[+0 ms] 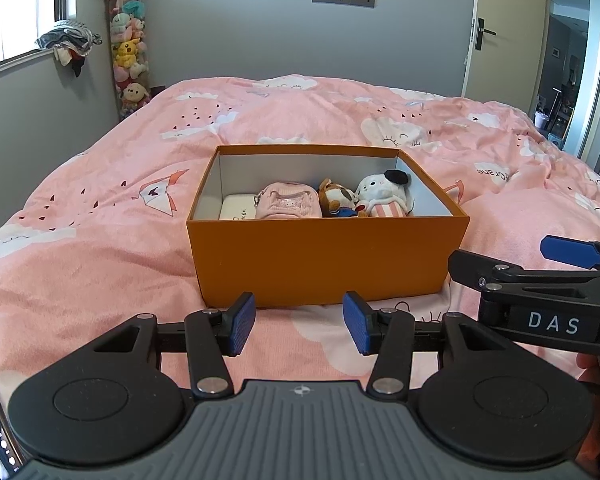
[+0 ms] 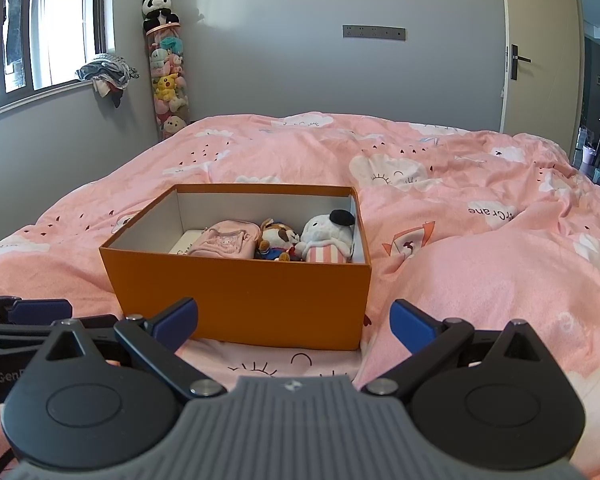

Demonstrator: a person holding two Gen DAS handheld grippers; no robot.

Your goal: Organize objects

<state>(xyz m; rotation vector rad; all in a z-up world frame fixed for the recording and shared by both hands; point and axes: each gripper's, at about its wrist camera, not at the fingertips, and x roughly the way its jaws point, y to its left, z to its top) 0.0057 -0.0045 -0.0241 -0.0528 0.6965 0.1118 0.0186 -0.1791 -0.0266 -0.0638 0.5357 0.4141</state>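
Both tools hang just short of the box with nothing in them: the left gripper (image 1: 299,323) has its blue pads parted over bare quilt, and the right gripper (image 2: 294,322) stands spread wider still, its jaws framing the near wall of the box.

Largest in view is the bed (image 1: 112,248) under a pink cloud-print quilt, soft and rumpled, with a raised fold to the right of the box. On it, near the foot, sits the orange box (image 2: 240,300), lidless, its grey inside showing. No loose item is visible on the quilt around it, so the sorting looks close to finished, though this is a judgement from two forward views only.

Inside, along the near wall, lie the task's things in a row. At the right is the white plush (image 2: 326,242) in a striped skirt and black cap, leaning on the right wall. Touching it is the smaller brown-and-white plush (image 2: 278,242). Next comes the pink pouch (image 2: 226,240), and at the far left a flat white case (image 1: 238,213), partly under the pouch.

If anything remains, it is probably tidying or closing. A gripper entering should descend from above, clear of the rim, since the light box may slide on the soft quilt; the other gripper could steady a wall.
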